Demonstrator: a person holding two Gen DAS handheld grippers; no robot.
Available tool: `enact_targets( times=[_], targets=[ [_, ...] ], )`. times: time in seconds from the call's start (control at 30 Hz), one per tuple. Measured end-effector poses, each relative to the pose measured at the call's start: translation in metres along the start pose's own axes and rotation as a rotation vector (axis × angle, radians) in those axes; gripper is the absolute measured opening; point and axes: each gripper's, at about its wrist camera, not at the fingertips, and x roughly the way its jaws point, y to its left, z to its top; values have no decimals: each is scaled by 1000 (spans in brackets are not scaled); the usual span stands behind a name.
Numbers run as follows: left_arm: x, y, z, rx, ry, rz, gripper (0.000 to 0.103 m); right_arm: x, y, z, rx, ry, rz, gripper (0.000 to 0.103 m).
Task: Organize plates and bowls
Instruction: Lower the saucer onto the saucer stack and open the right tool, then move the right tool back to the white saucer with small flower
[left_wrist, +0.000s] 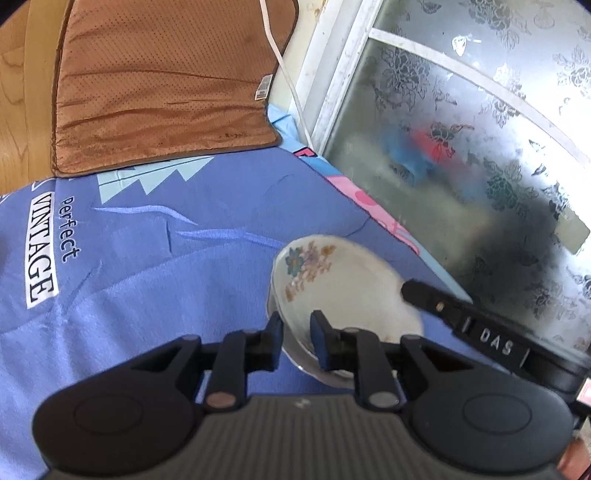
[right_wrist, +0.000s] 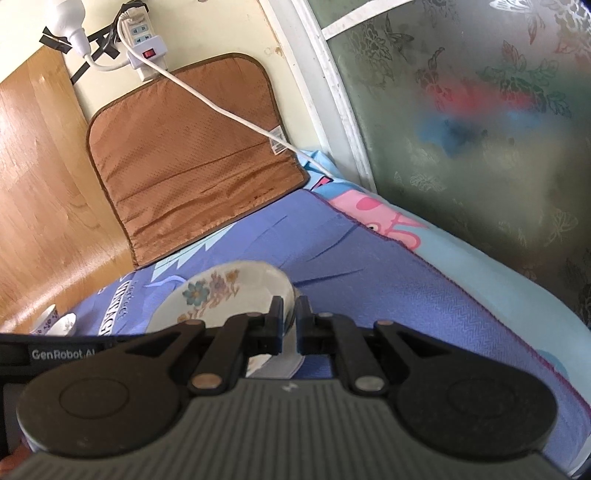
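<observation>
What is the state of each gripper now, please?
Left gripper: shut on the near rim of the floral bowl.
Right gripper: shut on the same bowl's opposite rim.

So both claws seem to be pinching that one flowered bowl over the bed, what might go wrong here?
1. Each gripper, left gripper and right gripper, pinches only the thin rim of the flowered bowl. The bowl is tilted, so it could slip out or chip.
2. If the two hands pull apart or twist differently, the rim could be strained.
3. The blue bedspread below is soft and wrinkled; a bowl set down there may tip rather than sit flat.
</observation>
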Motion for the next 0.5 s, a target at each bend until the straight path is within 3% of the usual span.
enact_targets(
  times=[0.07,0.5],
  targets=[
    [-2,-1,-1,14,-10,14,28,0,0,1,-9,-18,-8,9],
    [-44,18,-6,-6,-104,18,30,-3,22,6,-49,-38,34,12]
  ],
)
